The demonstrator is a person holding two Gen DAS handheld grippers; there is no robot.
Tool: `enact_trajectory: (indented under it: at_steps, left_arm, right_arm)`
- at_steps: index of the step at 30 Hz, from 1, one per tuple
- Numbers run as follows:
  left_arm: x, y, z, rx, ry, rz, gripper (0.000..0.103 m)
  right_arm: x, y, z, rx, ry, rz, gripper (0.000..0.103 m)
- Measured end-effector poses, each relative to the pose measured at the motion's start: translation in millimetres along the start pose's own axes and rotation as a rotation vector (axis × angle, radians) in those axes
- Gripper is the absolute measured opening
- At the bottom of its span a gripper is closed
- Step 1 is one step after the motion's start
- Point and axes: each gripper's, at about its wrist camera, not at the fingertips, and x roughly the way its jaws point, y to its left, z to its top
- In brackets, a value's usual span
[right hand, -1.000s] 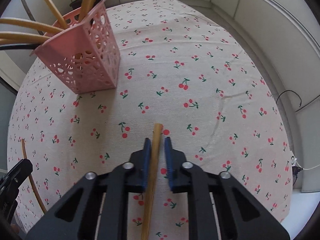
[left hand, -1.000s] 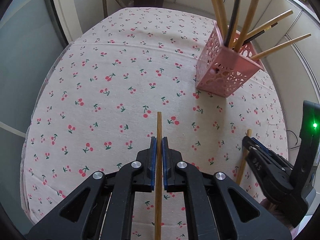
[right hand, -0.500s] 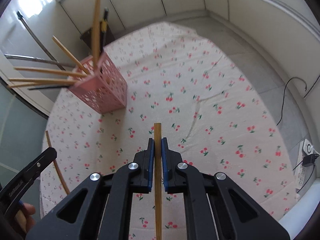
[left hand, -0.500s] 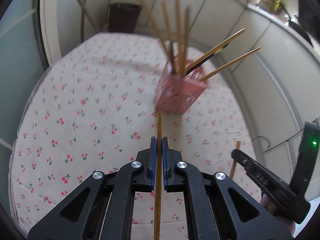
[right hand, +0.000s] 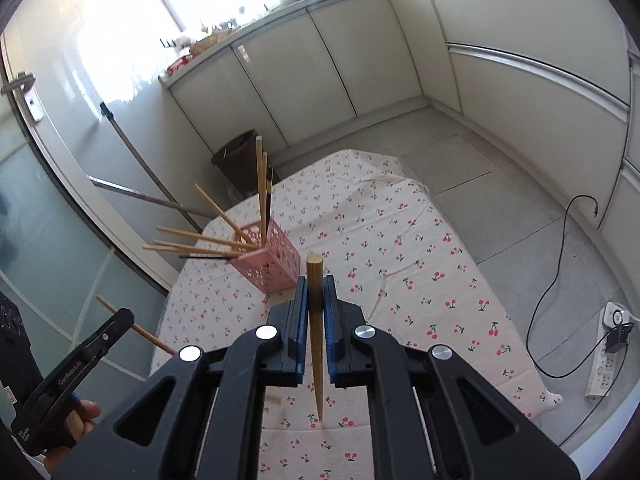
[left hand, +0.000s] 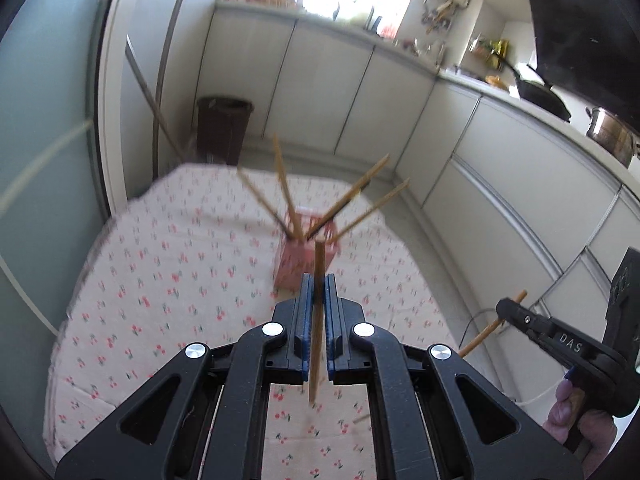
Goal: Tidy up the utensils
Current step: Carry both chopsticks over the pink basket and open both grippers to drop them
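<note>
A cherry-print tablecloth [right hand: 400, 264] fills the lower middle of the frame, a dark bin [right hand: 236, 156] stands beyond it at upper centre, and a white power strip [right hand: 608, 348] with a black cable [right hand: 560, 248] lies at lower right

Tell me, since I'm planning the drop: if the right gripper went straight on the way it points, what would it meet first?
Probably the pink basket, just ahead and slightly left of the right gripper, which is shut on a chopstick. Depth is unclear; it might pass beside the basket and reach the cherry-print tablecloth.
</note>
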Motion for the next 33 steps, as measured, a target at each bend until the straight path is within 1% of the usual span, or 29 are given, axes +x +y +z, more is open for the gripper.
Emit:
enact_trajectory:
  at_steps: [2,4,8,9,12,15,19,20,21,22,24,25,26,29,31,33]
  left_arm:
    - [-3.2,-3.8,13.9,-0.004,-0.023,0.005,0.005]
    - [-3.7,-12.4,35.8,0.013,-0.053,0.018,0.005]
    - [-1.1,-28.4,80.9,0.023,-0.123,0.050,0.005]
    - [2.8,-32.0,94.1,0.016,-0.134,0.054,0.005]
    - [12.7,-36.6,118.3,-0.003,-0.153,0.065,0.005]
    - [21.4,-41.3,132.4,-0.008,-0.172,0.086,0.005]
    - [45.9,-38.8,148.1,-0.039,-0.197,0.109,0.007]
    - [55.8,-36.4,151.6,-0.052,-0.191,0.113,0.009]
    - [61.9,-34.4,153.4,-0.058,-0.181,0.115,0.016]
    - [69.5,-29.4,155.0,-0.072,-0.165,0.113,0.021]
    - [67.2,-20.1,153.8,-0.095,-0.163,0.095,0.042]
    - [62.5,-16.3,152.6,-0.103,-0.175,0.097,0.046]
    - [54.5,-12.0,151.1,-0.112,-0.194,0.104,0.050]
    - [21.0,1.8,139.6,-0.138,-0.258,0.112,0.053]
    - [4.0,11.6,129.1,-0.155,-0.283,0.109,0.056]
    - [-9.1,25.8,114.6,-0.186,-0.301,0.113,0.063]
  right_arm:
    - [-4.8,-2.6,9.1,0.026,-0.021,0.016,0.008]
    - [-7.3,-7.0,18.2,0.056,-0.041,0.027,0.008]
    - [-8.5,-15.3,28.5,0.117,-0.042,0.066,0.008]
    - [-9.2,-16.1,30.0,0.121,-0.045,0.068,0.008]
    - [-10.0,-18.1,34.0,0.121,-0.052,0.070,0.008]
    - [-9.6,-20.7,37.2,0.134,-0.054,0.085,0.008]
    - [-9.9,-19.6,44.6,0.135,-0.065,0.100,0.008]
    - [-10.0,-18.6,47.4,0.134,-0.070,0.102,0.008]
    - [-10.1,-17.7,50.0,0.134,-0.076,0.102,0.008]
    - [-10.0,-16.5,52.6,0.136,-0.080,0.103,0.008]
    - [-10.0,-13.8,60.1,0.142,-0.092,0.111,0.008]
    - [-10.6,-11.7,63.9,0.144,-0.100,0.116,0.008]
    - [-11.6,-9.8,67.4,0.143,-0.107,0.120,0.008]
    - [-14.2,2.1,82.3,0.134,-0.140,0.132,0.008]
    - [-14.0,12.0,93.9,0.128,-0.161,0.140,0.008]
    - [-12.1,27.3,110.5,0.120,-0.196,0.148,0.008]
